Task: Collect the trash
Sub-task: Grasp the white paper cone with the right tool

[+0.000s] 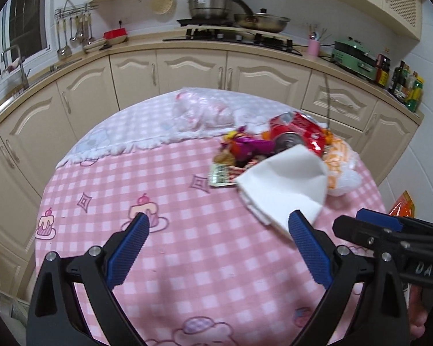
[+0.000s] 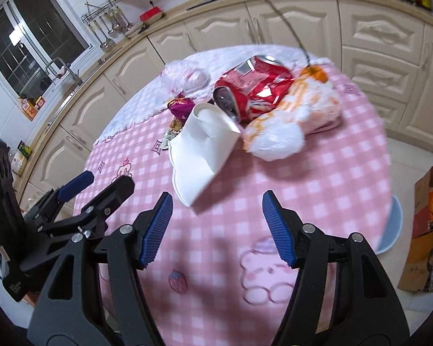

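- Trash pile sits at the far side of the round table (image 2: 346, 173): a crushed white paper cup (image 2: 200, 147) lying on its side, glossy dented red cans (image 2: 254, 86), a crinkled white-and-orange plastic bag (image 2: 291, 118), a purple foil wrapper (image 2: 182, 106)
- Left gripper (image 1: 218, 232): ribbed blue pads spread wide, nothing between them
- Right gripper (image 2: 215, 219): jaws apart, empty, above the pink checked tablecloth (image 2: 303, 201)
- Cream cabinets (image 1: 187, 69) behind

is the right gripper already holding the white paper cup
No, the right gripper stands open and empty above the tablecloth, short of the white paper cup.
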{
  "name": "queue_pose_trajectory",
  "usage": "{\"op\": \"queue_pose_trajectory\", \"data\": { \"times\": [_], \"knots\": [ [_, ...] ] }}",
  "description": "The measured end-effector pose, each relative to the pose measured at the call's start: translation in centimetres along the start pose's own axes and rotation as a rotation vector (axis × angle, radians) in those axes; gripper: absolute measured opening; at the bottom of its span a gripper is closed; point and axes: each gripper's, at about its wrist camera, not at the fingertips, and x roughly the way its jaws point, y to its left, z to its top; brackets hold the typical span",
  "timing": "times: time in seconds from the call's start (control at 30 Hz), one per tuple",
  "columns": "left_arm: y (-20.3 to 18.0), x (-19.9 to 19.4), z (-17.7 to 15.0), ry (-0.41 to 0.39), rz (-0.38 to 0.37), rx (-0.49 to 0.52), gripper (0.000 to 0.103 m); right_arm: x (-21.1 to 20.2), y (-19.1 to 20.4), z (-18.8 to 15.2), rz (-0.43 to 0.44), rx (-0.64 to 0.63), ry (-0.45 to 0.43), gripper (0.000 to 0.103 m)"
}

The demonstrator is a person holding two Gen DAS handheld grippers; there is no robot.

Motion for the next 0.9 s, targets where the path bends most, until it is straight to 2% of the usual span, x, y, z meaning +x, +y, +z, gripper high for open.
{"op": "queue_pose_trajectory", "data": {
  "times": [0.17,0.3,0.33,0.4,0.47,0.53,0.7,0.9],
  "knots": [
    [1.4,0.9,0.2,0.010,0.013,-0.018,0.095,2.0,0.4,1.2,0.022,0.011,0.034,0.064],
    [2.1,1.4,0.3,0.014,0.012,-0.029,0.095,3.5,0.8,2.0,0.025,0.025,0.046,0.058],
    [2.4,1.6,0.4,0.016,0.015,-0.033,0.095,3.8,0.8,2.1,0.023,0.029,0.047,0.056],
    [2.7,2.0,0.6,0.021,0.021,-0.040,0.095,4.8,0.9,2.4,0.033,0.050,0.061,0.041],
    [3.0,2.3,0.7,0.027,0.023,-0.049,0.095,5.7,1.0,2.7,0.039,0.069,0.071,0.033],
    [3.3,2.5,0.9,0.029,0.021,-0.055,0.095,6.2,1.0,2.7,0.055,0.071,0.073,0.031],
    [3.3,2.5,1.1,0.029,0.019,-0.057,0.095,5.2,1.0,2.5,0.120,0.077,0.058,0.016],
    [2.3,1.8,1.4,0.014,-0.004,-0.048,0.095,2.9,1.0,2.0,0.114,0.059,0.016,0.011]
  ]
}}
